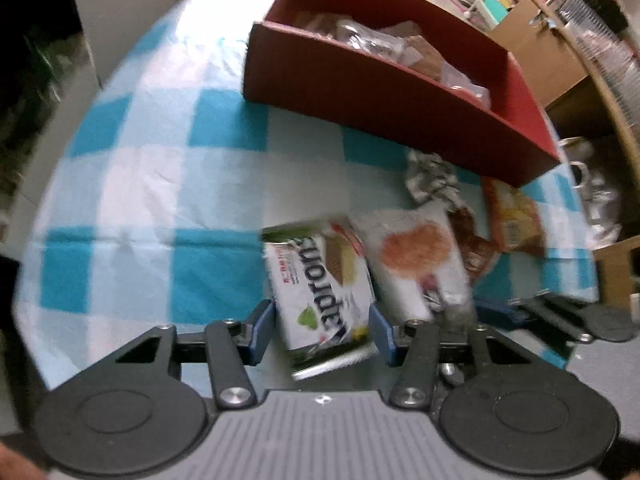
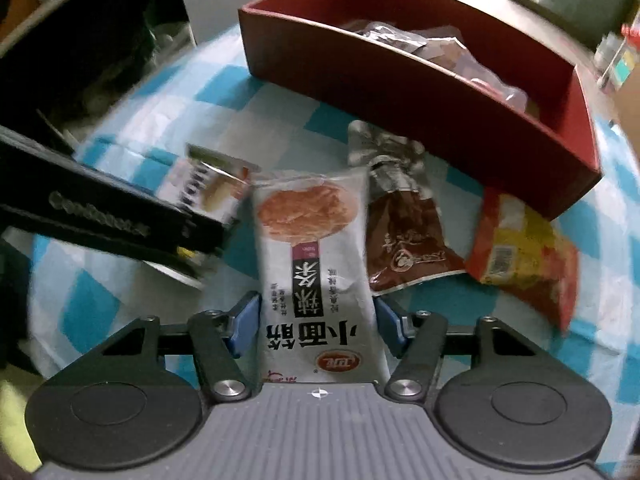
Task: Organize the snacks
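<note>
Two snack packs lie side by side on the checked cloth (image 1: 132,184), each between the fingers of one gripper. The wafer pack (image 1: 320,300) sits between the left gripper (image 1: 322,330) pads; its long axis runs near to far, tilted a little left at the far end, with its near end under the gripper body. The left pad (image 1: 262,330) shows a narrow gap to the pack and the right pad (image 1: 380,332) stands at its edge, so I cannot tell if the pinch is made. The noodle pack (image 2: 316,280) lies just right of the wafer pack, its long axis also near to far, straight along the right gripper (image 2: 318,330) line, logo end nearest. That gripper's pads (image 2: 248,326) sit at the pack's two long edges, about touching; a firm squeeze is not clear. Each hand is nearest its own pack. The red box (image 2: 400,92), already holding some packets, stands beyond both packs, farther along the same line, so the likely carry is lift and forward. A brown pack (image 2: 404,236) and an orange pack (image 2: 524,252) wait to the right.
</note>
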A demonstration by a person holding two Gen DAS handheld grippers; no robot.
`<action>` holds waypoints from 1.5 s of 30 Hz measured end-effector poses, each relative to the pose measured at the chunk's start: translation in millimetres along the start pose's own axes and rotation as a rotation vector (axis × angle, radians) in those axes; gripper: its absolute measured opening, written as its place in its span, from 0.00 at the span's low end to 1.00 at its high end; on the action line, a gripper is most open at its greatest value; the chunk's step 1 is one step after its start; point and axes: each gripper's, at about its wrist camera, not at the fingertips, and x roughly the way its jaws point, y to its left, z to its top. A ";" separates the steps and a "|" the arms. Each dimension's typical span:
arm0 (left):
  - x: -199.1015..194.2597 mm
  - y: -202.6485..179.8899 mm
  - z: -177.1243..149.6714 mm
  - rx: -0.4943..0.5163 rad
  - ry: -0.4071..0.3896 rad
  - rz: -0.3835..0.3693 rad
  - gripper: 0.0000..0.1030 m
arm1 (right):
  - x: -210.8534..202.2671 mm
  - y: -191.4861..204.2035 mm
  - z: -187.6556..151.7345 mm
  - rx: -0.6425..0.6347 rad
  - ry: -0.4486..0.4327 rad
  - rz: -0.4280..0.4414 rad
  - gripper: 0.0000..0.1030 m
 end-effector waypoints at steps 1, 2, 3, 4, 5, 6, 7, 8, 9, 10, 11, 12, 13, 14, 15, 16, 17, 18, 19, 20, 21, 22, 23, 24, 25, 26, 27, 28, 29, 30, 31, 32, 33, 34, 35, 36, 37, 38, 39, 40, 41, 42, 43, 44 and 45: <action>-0.3 0.5 0.1 -0.005 0.002 -0.006 0.43 | -3.2 -7.7 -0.7 0.057 -0.006 0.051 0.56; -1.3 0.3 0.8 -0.002 -0.003 -0.004 0.42 | -4.5 -12.6 -0.7 0.090 -0.013 0.075 0.55; -2.6 0.2 1.6 -0.001 -0.008 -0.008 0.42 | -4.8 -15.9 -0.1 0.107 -0.019 0.082 0.54; -4.1 0.1 1.9 -0.004 -0.011 -0.017 0.42 | -4.6 -17.5 -0.1 0.116 -0.021 0.086 0.54; -6.1 -0.1 1.9 -0.004 -0.019 -0.020 0.42 | -4.7 -19.9 -0.3 0.132 -0.025 0.102 0.54; -7.7 -0.8 1.9 0.001 -0.026 -0.021 0.42 | -5.2 -22.0 -1.1 0.152 -0.029 0.123 0.54; -8.9 -0.9 2.0 0.002 -0.030 -0.025 0.42 | -5.5 -24.7 -0.9 0.171 -0.033 0.142 0.54; -10.2 -0.5 2.1 -0.004 -0.033 -0.036 0.42 | -6.2 -27.3 -0.8 0.193 -0.039 0.162 0.54; -11.4 -0.6 2.5 -0.003 -0.036 -0.041 0.42 | -7.3 -29.6 -0.7 0.214 -0.045 0.186 0.54; -13.2 -1.2 2.5 0.002 -0.040 -0.046 0.42 | -9.1 -31.1 -1.1 0.226 -0.053 0.204 0.54; -14.9 -1.1 3.3 -0.001 -0.045 -0.054 0.42 | -10.2 -33.6 -0.8 0.245 -0.059 0.222 0.54; -17.0 -1.1 3.5 -0.003 -0.049 -0.066 0.42 | -11.0 -35.1 -0.7 0.254 -0.064 0.231 0.54; -18.7 -1.2 4.3 -0.001 -0.052 -0.079 0.42 | -11.4 -36.4 -0.5 0.261 -0.068 0.235 0.54; -19.3 -2.4 4.7 0.009 -0.057 -0.079 0.42 | -10.4 -38.0 -0.4 0.270 -0.066 0.236 0.54; -18.2 -2.6 4.8 0.015 -0.055 -0.073 0.42 | -8.4 -40.0 -1.1 0.282 -0.058 0.242 0.54; -14.1 -1.5 4.8 0.011 -0.043 -0.065 0.42 | -5.7 -41.8 -2.2 0.291 -0.048 0.241 0.54; -7.9 2.7 4.6 -0.012 -0.024 -0.060 0.41 | -3.3 -41.9 -3.3 0.293 -0.042 0.228 0.54; -3.5 6.4 4.3 -0.032 -0.011 -0.063 0.41 | -1.9 -41.0 -3.8 0.288 -0.038 0.221 0.54; 1.2 9.3 4.9 -0.048 0.000 -0.073 0.41 | -2.1 -39.8 -3.4 0.283 -0.037 0.220 0.55; 3.6 11.4 6.1 -0.069 -0.001 -0.080 0.43 | -2.7 -38.2 -2.4 0.273 -0.035 0.211 0.55; 3.3 11.8 6.6 -0.086 -0.011 -0.086 0.45 | -3.3 -36.2 -2.2 0.255 -0.033 0.187 0.55; 3.4 11.0 6.9 -0.091 -0.018 -0.088 0.48 | -4.0 -33.4 -2.4 0.229 -0.033 0.158 0.53; 5.2 8.3 8.0 -0.087 -0.022 -0.083 0.52 | -5.4 -31.4 -2.7 0.206 -0.033 0.138 0.53; 6.7 4.6 8.8 -0.086 -0.026 -0.075 0.55 | -6.3 -26.8 -3.6 0.168 -0.029 0.095 0.53; 8.4 -0.3 9.3 -0.092 -0.032 -0.066 0.64 | -7.0 -22.2 -6.0 0.121 -0.025 0.033 0.54; 10.8 -7.2 9.4 -0.089 -0.040 -0.051 0.72 | -7.9 -19.0 -8.7 0.091 -0.022 0.000 0.55; 13.7 -14.4 9.3 -0.076 -0.048 -0.029 0.73 | -8.9 -18.8 -11.7 0.089 -0.018 -0.003 0.56; 15.7 -22.5 7.9 -0.044 -0.061 0.013 0.74 | -10.1 -21.2 -14.2 0.092 -0.014 0.000 0.55; 18.4 -34.3 5.1 0.020 -0.073 0.067 0.73 | -11.3 -24.4 -16.1 0.094 -0.012 -0.004 0.57; 20.9 -42.7 1.3 0.090 -0.079 0.117 0.73 | -12.6 -27.7 -18.0 0.098 -0.014 -0.010 0.59; 23.0 -50.8 -4.9 0.152 -0.093 0.170 0.65 | -14.1 -31.8 -19.4 0.106 -0.013 -0.012 0.63; 24.2 -56.7 -11.2 0.204 -0.108 0.226 0.52 | -14.7 -35.4 -20.8 0.112 -0.015 -0.019 0.71; 24.6 -59.9 -14.9 0.241 -0.118 0.266 0.51 | -15.0 -38.3 -22.0 0.119 -0.017 -0.024 0.75; 24.0 -58.6 -15.8 0.254 -0.122 0.267 0.51 | -16.1 -41.7 -22.4 0.126 -0.017 -0.028 0.78; 22.9 -54.6 -14.3 0.251 -0.120 0.258 0.51 | -16.1 -42.3 -21.6 0.123 -0.019 -0.022 0.78; 21.4 -50.6 -12.5 0.246 -0.123 0.259 0.51 | -17.9 -42.2 -21.6 0.114 -0.028 -0.014 0.78; 19.3 -45.7 -10.9 0.228 -0.132 0.269 0.51 | -17.9 -40.2 -20.6 0.105 -0.040 0.000 0.82; 16.9 -39.8 -9.9 0.203 -0.132 0.280 0.50 | -18.3 -37.6 -19.0 0.087 -0.052 0.020 0.91; 14.3 -32.6 -8.8 0.177 -0.121 0.269 0.50 | -17.6 -35.4 -17.5 0.070 -0.060 0.032 0.95; 11.4 -26.7 -7.0 0.156 -0.109 0.247 0.50 | -14.5 -32.4 -14.7 0.050 -0.061 0.038 1.00; 8.0 -21.8 -6.2 0.135 -0.103 0.230 0.50 | -10.3 -29.9 -11.3 0.034 -0.057 0.034 1.00; 5.7 -18.9 -6.8 0.125 -0.102 0.218 0.50 | -5.2 -28.0 -7.6 0.027 -0.052 0.024 1.00; 5.6 -17.8 -7.8 0.123 -0.096 0.212 0.50 | 1.0 -26.5 -5.0 0.028 -0.042 0.005 1.00; 7.3 -16.8 -9.0 0.122 -0.085 0.205 0.50 | 7.0 -25.6 -4.2 0.035 -0.031 -0.013 1.00; 7.3 -19.0 -11.1 0.128 -0.089 0.207 0.51 | 9.7 -22.0 -5.0 0.019 -0.053 -0.053 1.00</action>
